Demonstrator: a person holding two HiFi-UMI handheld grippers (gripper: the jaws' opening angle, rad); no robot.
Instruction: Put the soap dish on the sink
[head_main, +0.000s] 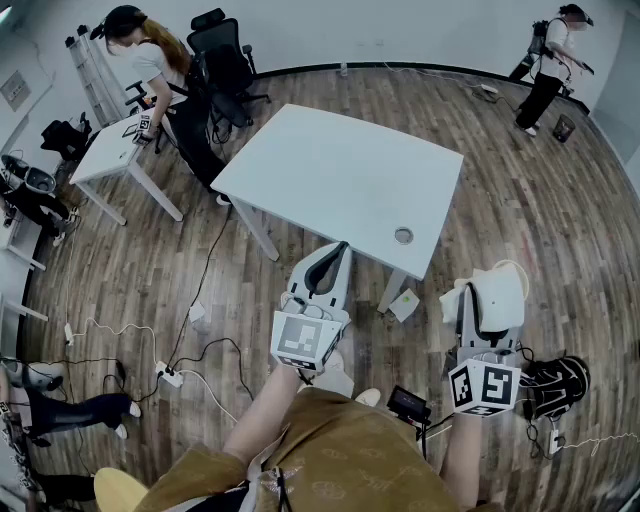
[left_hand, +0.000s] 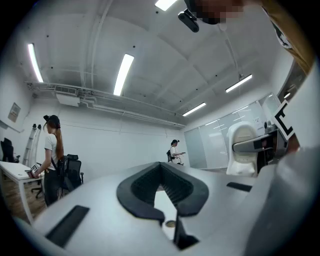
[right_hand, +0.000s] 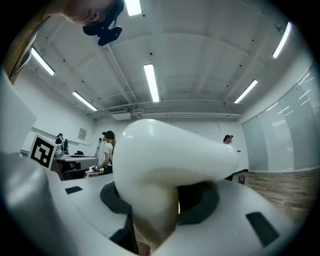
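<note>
At 4 o'clock in head view, right gripper (head_main: 492, 288) is clamped wide on the white soap dish (head_main: 503, 297). Left gripper (head_main: 338, 250) at 6 o'clock, jaws together, empty. Carry step, likely. No sink visible; white table (head_main: 340, 170) at 12. Next: find the sink, keep the dish level.

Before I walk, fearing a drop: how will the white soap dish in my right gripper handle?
Glossy and rounded, the soap dish probably slips easily. Undeformed in the right gripper, it seems stiff. Overhanging the jaws, it may tilt.
</note>
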